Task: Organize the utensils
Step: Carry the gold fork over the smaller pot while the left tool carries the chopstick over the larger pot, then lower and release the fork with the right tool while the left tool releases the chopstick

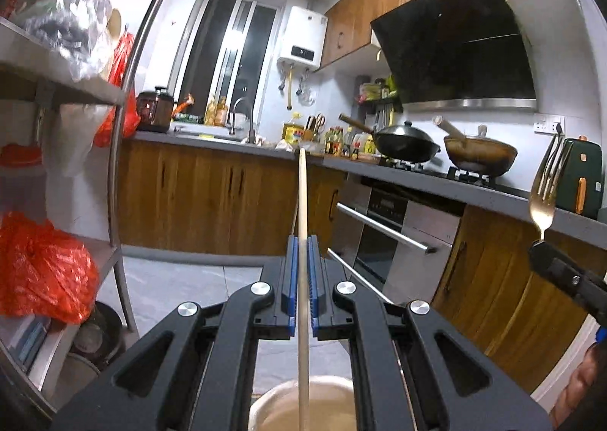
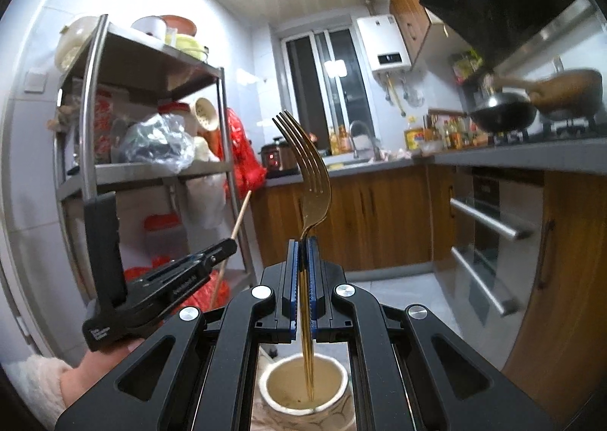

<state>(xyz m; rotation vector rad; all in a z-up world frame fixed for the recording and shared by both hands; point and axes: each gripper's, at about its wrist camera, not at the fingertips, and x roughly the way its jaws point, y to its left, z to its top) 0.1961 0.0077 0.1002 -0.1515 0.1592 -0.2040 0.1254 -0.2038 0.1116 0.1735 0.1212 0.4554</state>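
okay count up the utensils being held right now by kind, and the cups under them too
Thin pale wooden chopstick, held by the left gripper: 1
Gold metal fork, held by the right gripper: 1
Round cream ceramic cup below: 1
Total: 3

Black tongs on the left point(image 1: 302, 241), blue pads point(image 1: 291, 271) against a pale, cream-coloured wooden chopstick point(image 1: 302, 203). Black tongs on the right point(image 2: 302, 243) too, blue pads point(image 2: 291, 271) around a shiny gold fork point(image 2: 309, 169). Below, a cream cup point(image 2: 303, 385) with a faint grey curved-line pattern outside and a beige inside. Grey table point(image 1: 417, 175) over brown wood-grain cabinets point(image 1: 208, 199). Black wok point(image 1: 408, 144) and brown pan point(image 1: 480, 156) under a glossy black hood point(image 1: 455, 44). Red plastic bags point(image 1: 38, 271) on a silver steel shelf point(image 2: 159, 169). White water heater point(image 1: 303, 38). Dark green appliance point(image 1: 580, 175) with orange trim.
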